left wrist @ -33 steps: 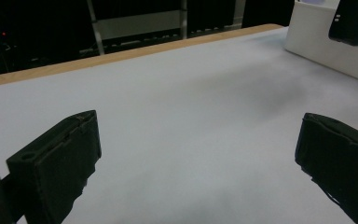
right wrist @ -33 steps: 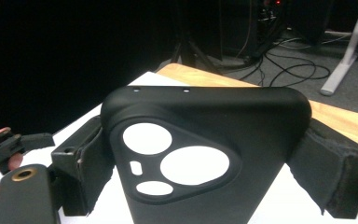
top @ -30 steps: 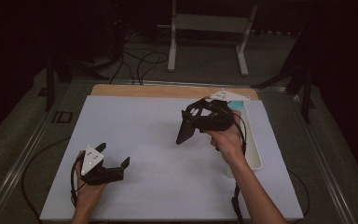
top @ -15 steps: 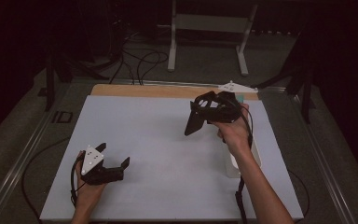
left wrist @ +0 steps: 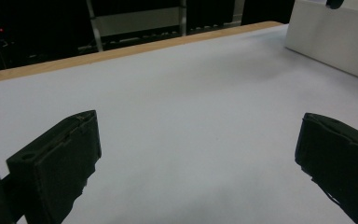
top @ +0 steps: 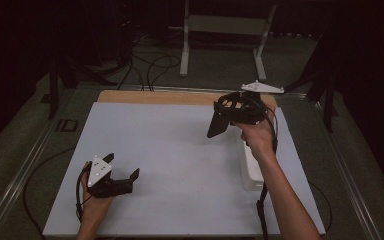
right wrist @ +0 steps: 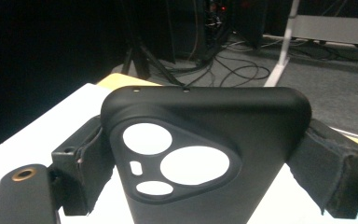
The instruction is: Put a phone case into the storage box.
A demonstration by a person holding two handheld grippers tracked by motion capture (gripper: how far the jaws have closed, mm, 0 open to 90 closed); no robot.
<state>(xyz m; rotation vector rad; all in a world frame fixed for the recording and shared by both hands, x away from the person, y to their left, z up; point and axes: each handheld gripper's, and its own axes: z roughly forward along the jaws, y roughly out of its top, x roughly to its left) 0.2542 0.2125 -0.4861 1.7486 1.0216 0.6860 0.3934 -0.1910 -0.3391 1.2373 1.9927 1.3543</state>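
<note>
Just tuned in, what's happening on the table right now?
A person works at a white-topped table with two tools. The right hand-held gripper holds a black phone case by its sides, lifted above the table near a white bin. The left hand-held gripper sits low at the near left, jaws open and empty.

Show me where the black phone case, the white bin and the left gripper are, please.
black phone case [right wrist: 205, 158]: right gripper view, back face beside the camera cutouts.
white bin [top: 250, 165]: high view, its long side wall.
left gripper [top: 122, 172]: high view, midway between its open jaws.
</note>
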